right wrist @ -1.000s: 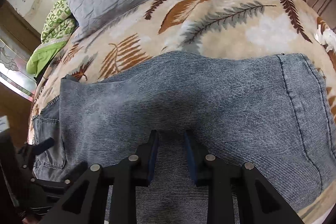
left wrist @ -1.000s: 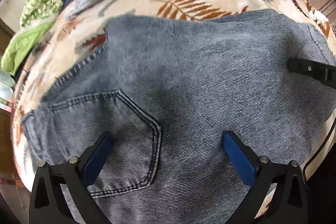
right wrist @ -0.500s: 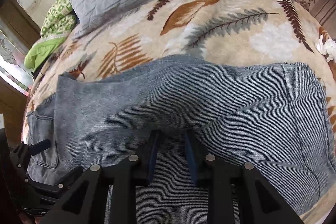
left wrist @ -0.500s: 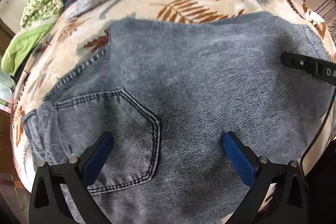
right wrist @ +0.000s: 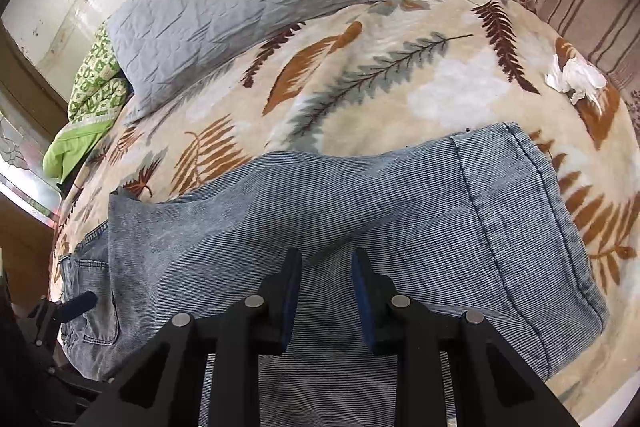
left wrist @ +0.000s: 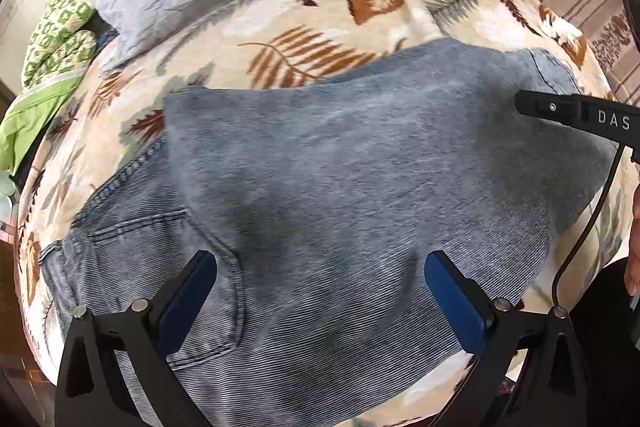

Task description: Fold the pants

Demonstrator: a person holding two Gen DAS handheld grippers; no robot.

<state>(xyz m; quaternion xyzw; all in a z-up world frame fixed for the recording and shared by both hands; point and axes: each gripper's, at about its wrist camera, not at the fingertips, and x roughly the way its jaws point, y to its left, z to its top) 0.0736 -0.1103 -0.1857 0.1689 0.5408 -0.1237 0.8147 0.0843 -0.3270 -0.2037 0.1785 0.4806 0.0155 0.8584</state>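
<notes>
Right gripper (right wrist: 325, 293) is nearly closed, nothing visibly pinched; left gripper (left wrist: 320, 301) is spread wide above the jeans (left wrist: 340, 187), folded on the bed (right wrist: 400, 75). Fold could be dragged askew (loose denim) if snagged.

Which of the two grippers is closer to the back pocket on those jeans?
Left. The left gripper hangs open right over the back pocket; the right gripper is farther along the jeans' leg.
</notes>
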